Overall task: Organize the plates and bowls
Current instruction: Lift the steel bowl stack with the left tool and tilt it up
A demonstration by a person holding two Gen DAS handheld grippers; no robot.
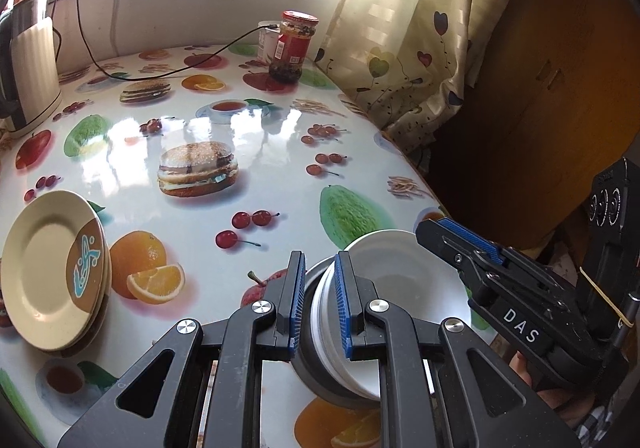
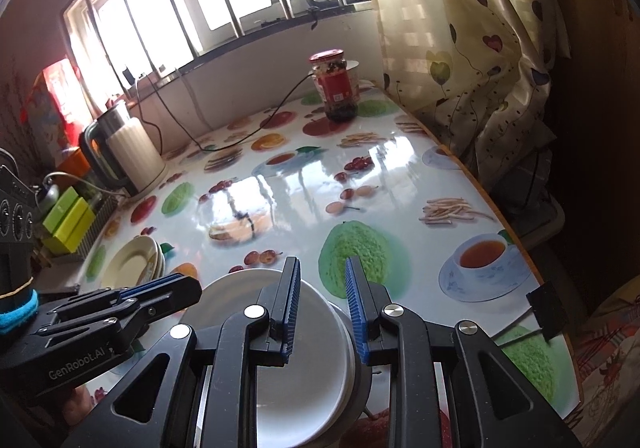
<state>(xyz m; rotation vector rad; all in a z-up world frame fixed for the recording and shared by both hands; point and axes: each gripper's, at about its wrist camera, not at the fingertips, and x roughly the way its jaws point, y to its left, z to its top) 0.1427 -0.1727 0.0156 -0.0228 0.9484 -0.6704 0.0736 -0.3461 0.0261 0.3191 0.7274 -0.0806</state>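
Observation:
A nested stack of white bowls (image 1: 400,280) sits inside a grey outer bowl and is held near the table's front right edge. My left gripper (image 1: 320,288) is shut on the stack's left rim, one pad inside and one outside. My right gripper (image 2: 323,304) is clamped on the opposite rim of the bowls (image 2: 296,388). Each gripper also shows in the other's view: the right gripper (image 1: 428,232) at the bowl's far side, the left gripper (image 2: 192,286) at the lower left. A stack of cream plates (image 1: 48,268) with a brown and blue motif lies at the left of the table (image 2: 132,262).
The table (image 1: 280,176) has a glossy cloth printed with fruit and burgers. A kettle (image 1: 28,68) stands at the back left with a black cable (image 1: 168,76) running across. A red-lidded jar (image 1: 294,48) stands at the back. A curtain (image 1: 420,48) hangs along the right edge. Green boxes (image 2: 68,220) sit far left.

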